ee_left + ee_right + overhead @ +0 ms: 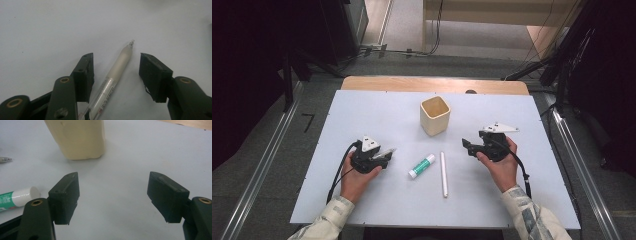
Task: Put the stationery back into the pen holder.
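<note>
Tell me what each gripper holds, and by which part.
Nothing is gripped. A pen lies between the left gripper's open jaws, which do not press it; right gripper is open over bare table.

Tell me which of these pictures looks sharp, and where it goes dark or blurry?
High view: table evenly lit, surroundings dark, slightly soft. Left gripper view: pen sharp at its tip, blurring toward the bottom edge. Right gripper view: cup slightly soft, casting a faint shadow; near jaws dim.
</note>
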The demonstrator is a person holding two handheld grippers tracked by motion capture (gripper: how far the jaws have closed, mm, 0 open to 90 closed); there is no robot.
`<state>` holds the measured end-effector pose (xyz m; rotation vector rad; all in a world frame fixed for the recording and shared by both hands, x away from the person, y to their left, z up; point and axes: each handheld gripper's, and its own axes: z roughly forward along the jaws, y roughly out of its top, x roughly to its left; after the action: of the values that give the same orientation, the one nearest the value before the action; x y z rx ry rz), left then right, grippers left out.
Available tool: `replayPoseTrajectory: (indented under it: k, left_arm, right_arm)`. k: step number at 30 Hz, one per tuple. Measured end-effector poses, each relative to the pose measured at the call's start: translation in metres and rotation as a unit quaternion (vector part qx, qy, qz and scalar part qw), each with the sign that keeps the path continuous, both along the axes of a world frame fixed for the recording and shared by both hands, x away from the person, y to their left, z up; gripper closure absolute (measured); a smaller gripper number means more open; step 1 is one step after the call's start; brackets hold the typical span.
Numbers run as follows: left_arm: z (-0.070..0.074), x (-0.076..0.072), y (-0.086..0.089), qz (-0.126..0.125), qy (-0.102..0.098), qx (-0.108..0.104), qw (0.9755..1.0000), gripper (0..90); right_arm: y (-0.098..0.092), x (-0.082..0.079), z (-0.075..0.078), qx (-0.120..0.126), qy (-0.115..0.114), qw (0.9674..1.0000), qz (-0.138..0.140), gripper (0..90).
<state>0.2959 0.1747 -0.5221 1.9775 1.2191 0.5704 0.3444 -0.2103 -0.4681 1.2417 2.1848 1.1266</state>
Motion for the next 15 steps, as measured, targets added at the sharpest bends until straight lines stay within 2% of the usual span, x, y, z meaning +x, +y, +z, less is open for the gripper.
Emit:
replayPoseTrajectory:
  k: [15]
  left_arm:
    - [-0.0002,-0.0005,-0.0002,-0.008,0.003,-0.007,0.9999,70.3]
  right_arm:
    - [-0.0105,-0.0043,0.0008,-0.001,0.000,1.0000,-0.004,24.5]
